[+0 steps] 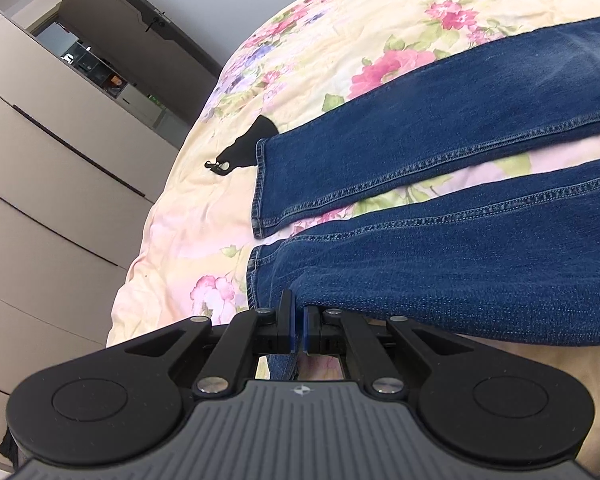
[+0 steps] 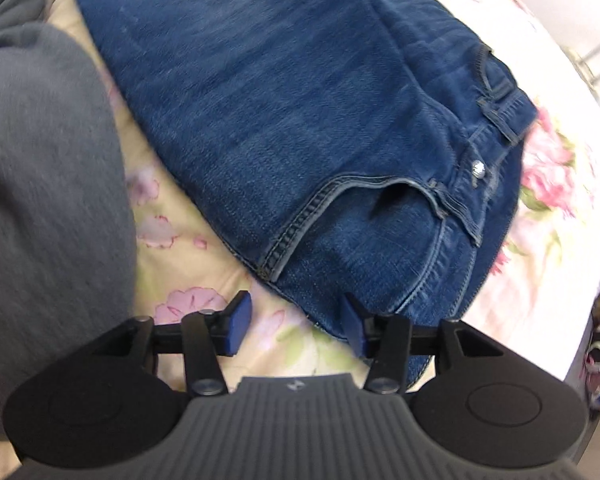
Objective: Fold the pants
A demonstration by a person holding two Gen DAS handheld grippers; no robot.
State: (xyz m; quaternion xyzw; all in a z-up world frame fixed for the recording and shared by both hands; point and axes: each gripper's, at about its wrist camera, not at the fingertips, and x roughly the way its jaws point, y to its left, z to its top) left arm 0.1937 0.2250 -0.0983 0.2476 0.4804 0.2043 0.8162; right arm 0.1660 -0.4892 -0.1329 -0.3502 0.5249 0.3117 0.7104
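Note:
Blue jeans lie flat on a floral bedspread (image 1: pixel 204 208). In the left wrist view both legs (image 1: pixel 440 152) run to the right, hems toward the left. My left gripper (image 1: pixel 298 330) is shut on the hem edge of the near leg (image 1: pixel 460 264). In the right wrist view the waist end of the jeans (image 2: pixel 300 120), with pocket and button, fills the middle. My right gripper (image 2: pixel 296 326) is open, its fingers straddling the near edge of the jeans by the pocket, with nothing clamped.
A small black item with a clip (image 1: pixel 244 148) lies on the bed beside the far hem. Beige wardrobe drawers (image 1: pixel 40 200) stand beyond the bed's left edge. A grey sleeve (image 2: pixel 40 200) fills the left of the right wrist view. The bed edge (image 2: pixel 580 240) drops off at right.

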